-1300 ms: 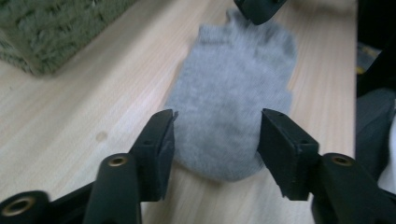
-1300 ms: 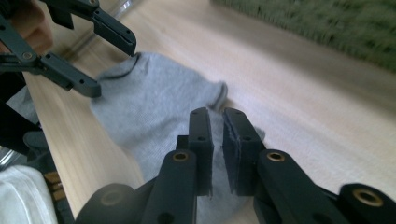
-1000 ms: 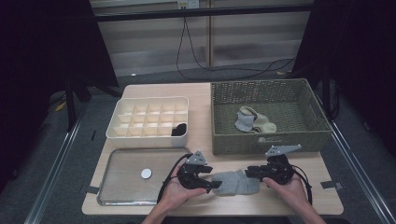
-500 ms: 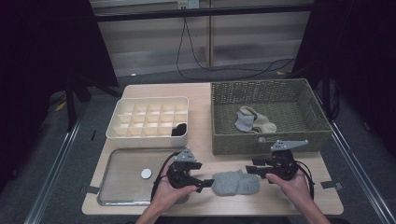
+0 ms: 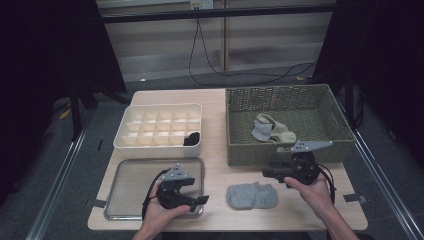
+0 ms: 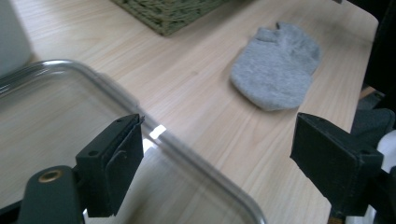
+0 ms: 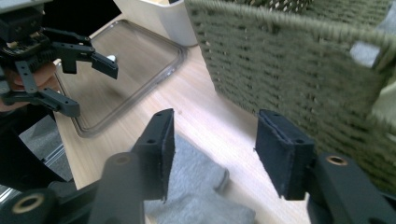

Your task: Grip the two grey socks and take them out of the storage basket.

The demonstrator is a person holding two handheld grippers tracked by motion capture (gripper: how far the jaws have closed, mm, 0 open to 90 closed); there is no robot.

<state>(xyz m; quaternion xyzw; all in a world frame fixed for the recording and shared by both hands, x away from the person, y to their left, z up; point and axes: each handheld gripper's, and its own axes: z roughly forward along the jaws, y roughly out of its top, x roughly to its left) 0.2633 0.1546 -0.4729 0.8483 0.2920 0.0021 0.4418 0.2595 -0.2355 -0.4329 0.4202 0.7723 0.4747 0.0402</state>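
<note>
A folded grey sock (image 5: pixel 251 195) (image 6: pixel 279 65) (image 7: pixel 196 186) lies flat on the wooden table, near its front edge. My left gripper (image 5: pixel 202 200) (image 6: pixel 219 158) hovers over the right part of the metal tray (image 5: pixel 127 175), left of the sock. Its jaws stand wide apart and have just been opening, with nothing between them. My right gripper (image 5: pixel 265 173) (image 7: pixel 215 149) hangs just above the sock's right end, in front of the green wicker basket (image 5: pixel 285 152). Its jaws are open too after just opening, and empty. The left gripper (image 7: pixel 88 86) also shows in the right gripper view.
The basket holds a few loose socks (image 5: pixel 270 129). A white divided box (image 5: pixel 160 127) stands behind the tray, with a dark item (image 5: pixel 191 138) in one front compartment. The tray's raised rim (image 6: pixel 187 154) runs under the left gripper. The table's front edge is close to both hands.
Both grippers were at the sock a second ago. They have let go of it; the left one has drawn back left over the tray and the right one has lifted off.
</note>
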